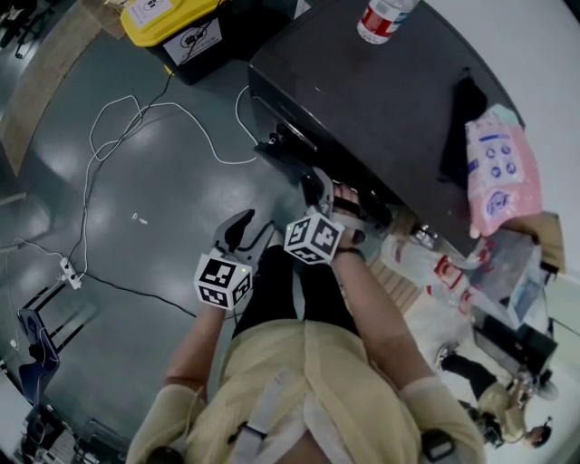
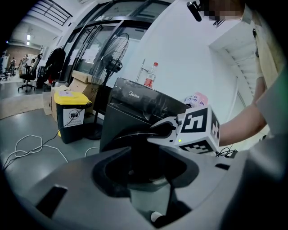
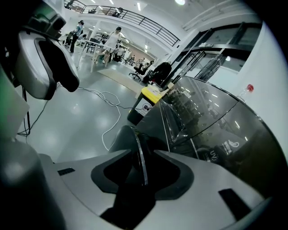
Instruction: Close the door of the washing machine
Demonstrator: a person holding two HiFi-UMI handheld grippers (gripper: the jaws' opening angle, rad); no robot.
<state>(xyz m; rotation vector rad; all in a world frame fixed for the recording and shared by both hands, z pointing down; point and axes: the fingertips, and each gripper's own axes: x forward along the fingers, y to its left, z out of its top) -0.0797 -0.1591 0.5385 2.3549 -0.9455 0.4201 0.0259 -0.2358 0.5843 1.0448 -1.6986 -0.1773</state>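
Holds right tool apart astride the open door's edge, centre frame, at the washing machine front. Holds left tool apart, empty, lower left.

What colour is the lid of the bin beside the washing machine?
The bin lid is yellow; clearest in the head view.

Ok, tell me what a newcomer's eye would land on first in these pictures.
First the dark washing machine at the head view's upper right, a red-labelled bottle and a pink pack on top. Next the right gripper at its front, jaws apart around the rim of the open door, the left gripper empty beside it. A yellow-lidded bin sits top left.
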